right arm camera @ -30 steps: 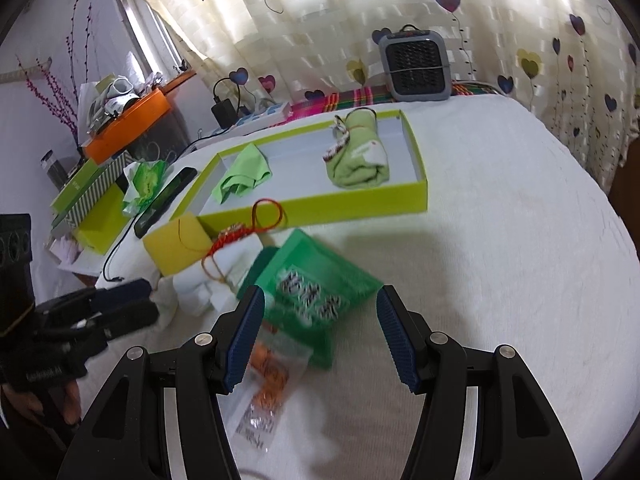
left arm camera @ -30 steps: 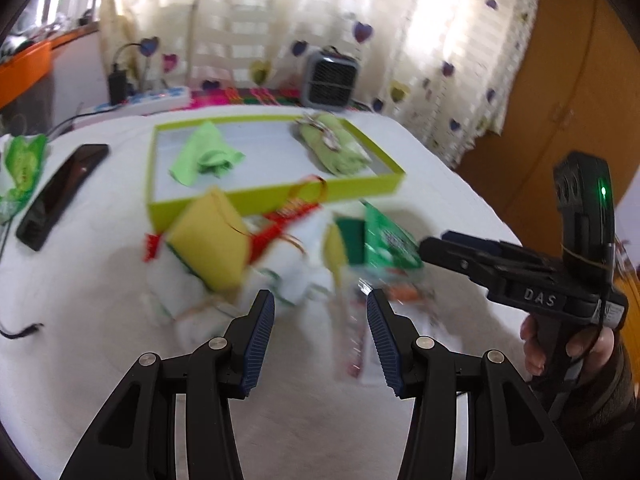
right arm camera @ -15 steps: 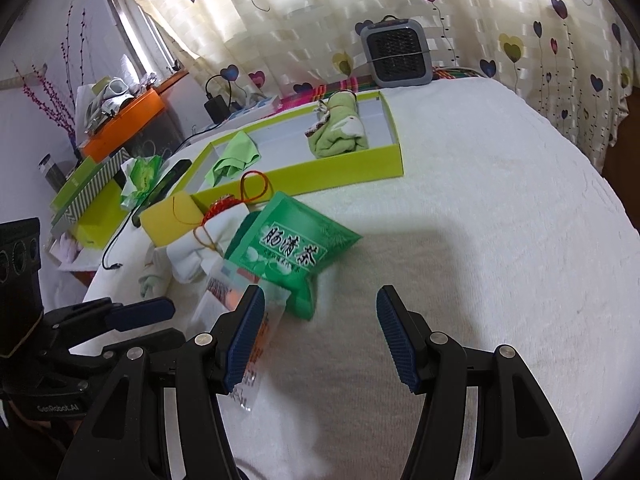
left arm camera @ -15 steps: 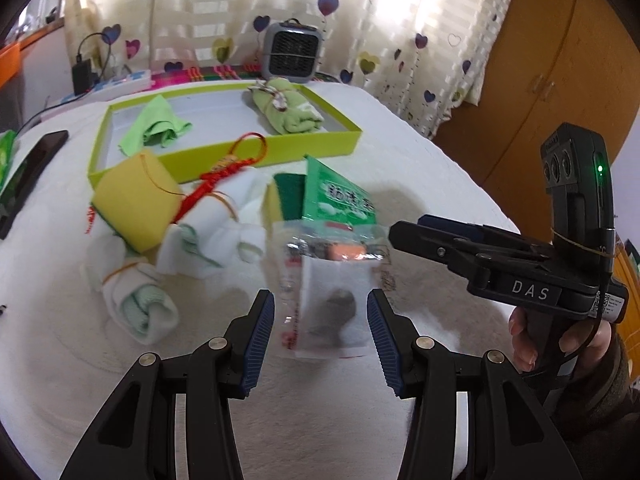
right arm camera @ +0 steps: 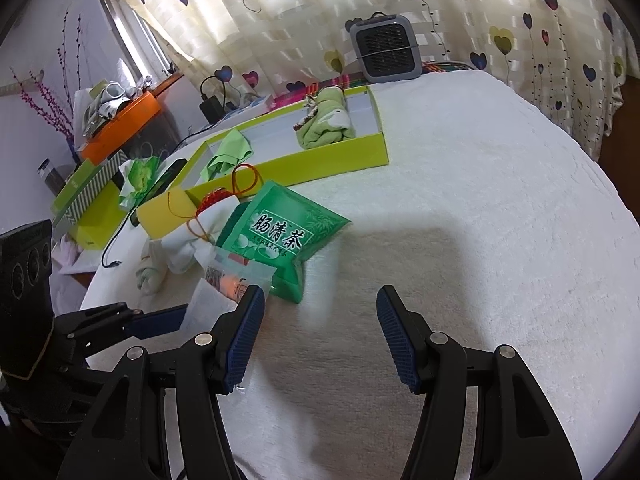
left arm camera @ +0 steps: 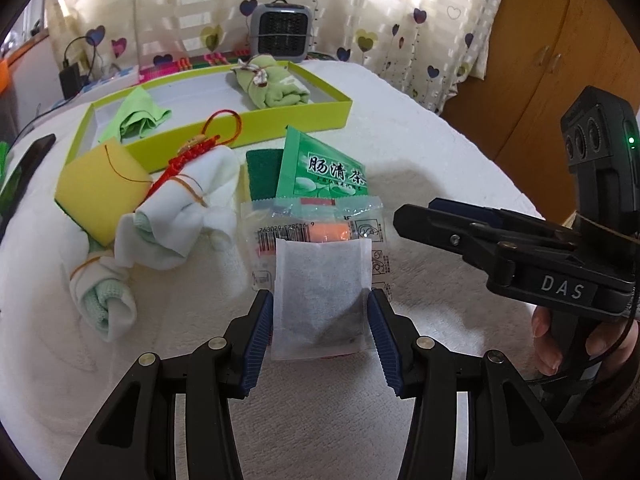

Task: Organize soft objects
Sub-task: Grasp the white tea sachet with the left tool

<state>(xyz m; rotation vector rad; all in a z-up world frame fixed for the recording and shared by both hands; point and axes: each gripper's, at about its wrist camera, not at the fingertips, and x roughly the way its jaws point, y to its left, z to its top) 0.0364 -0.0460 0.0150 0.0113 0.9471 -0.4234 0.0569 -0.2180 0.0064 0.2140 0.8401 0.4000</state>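
A white tea sachet [left arm camera: 320, 292] lies flat on the white cover, between the pads of my left gripper [left arm camera: 320, 328], which stands open around it. Under the sachet's far end is a clear packet [left arm camera: 320, 228] with an orange item, then a green tea pouch [left arm camera: 324, 172]. To the left lie a yellow sponge [left arm camera: 100, 184], two rolled white towels [left arm camera: 188, 208] and a red knotted cord [left arm camera: 192, 152]. The lime tray [left arm camera: 256, 132] holds a rolled green towel [left arm camera: 272, 88] and a green cloth [left arm camera: 140, 118]. My right gripper [right arm camera: 320, 328] hovers open over bare cover, right of the pouch [right arm camera: 280, 232].
A grey fan heater [left arm camera: 282, 32] stands behind the tray by the heart-print curtain. A black phone [left arm camera: 28, 160] lies at the far left. A wooden cabinet [left arm camera: 560, 60] rises to the right. A person's hand [left arm camera: 560, 340] grips the right tool.
My left gripper has swung right and forward from the sponge and towels to the white sachet, which now sits between its pads. The right gripper has drifted a little closer to the pile.
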